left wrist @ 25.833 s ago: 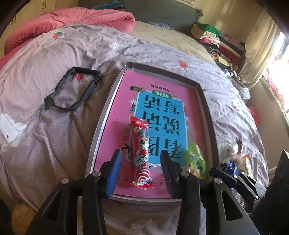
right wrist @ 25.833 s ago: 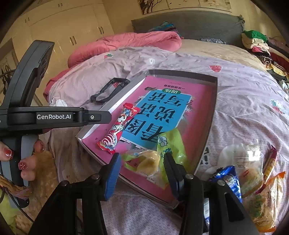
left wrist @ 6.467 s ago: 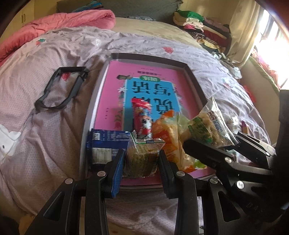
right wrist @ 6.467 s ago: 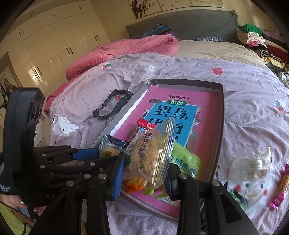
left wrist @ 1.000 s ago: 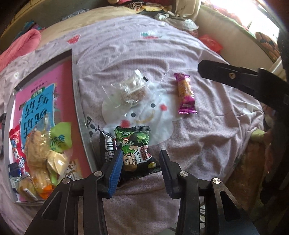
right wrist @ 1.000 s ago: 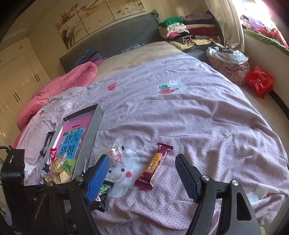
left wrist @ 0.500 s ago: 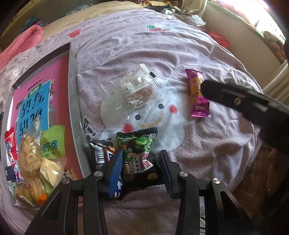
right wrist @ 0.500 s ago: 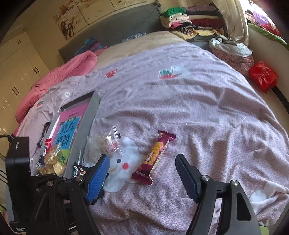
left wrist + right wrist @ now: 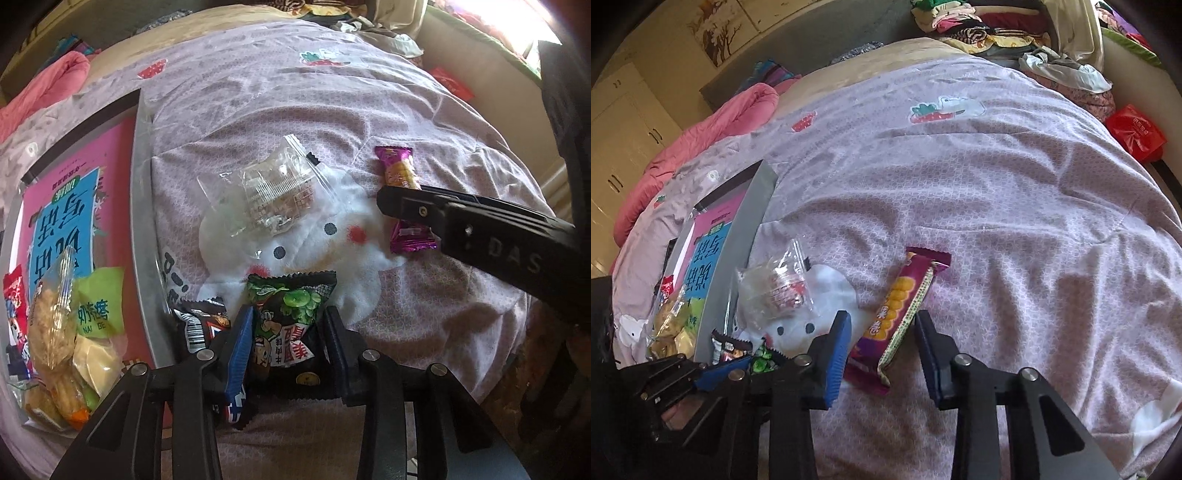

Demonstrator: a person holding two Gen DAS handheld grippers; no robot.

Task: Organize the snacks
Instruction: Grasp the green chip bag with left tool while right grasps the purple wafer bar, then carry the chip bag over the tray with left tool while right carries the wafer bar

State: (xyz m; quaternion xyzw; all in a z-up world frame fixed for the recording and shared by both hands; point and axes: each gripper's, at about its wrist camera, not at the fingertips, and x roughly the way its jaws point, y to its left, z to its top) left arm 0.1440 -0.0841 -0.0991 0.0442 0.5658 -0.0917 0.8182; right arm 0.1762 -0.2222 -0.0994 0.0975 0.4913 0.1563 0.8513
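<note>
Left gripper (image 9: 288,343) closing on the black-green snack packet (image 9: 291,317); right gripper (image 9: 882,343) closing around the purple bar (image 9: 901,314), both on the lilac quilt (image 9: 997,206). Left, tray (image 9: 142,229) holding snacks. Beyond: pink duvet (image 9: 713,129), folded clothes (image 9: 979,22), wardrobe (image 9: 624,122).

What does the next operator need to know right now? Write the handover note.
Left gripper: jaws closing around the black-and-green snack packet on the quilt; a grip isn't certain.
Right gripper: jaws closing around the purple snack bar, pads not yet on it.
Done: several snacks, including the green packet, already lie in the grey tray.
Left: the packet, the bar, the clear bag and another dark packet beside the tray's edge remain on the quilt.
</note>
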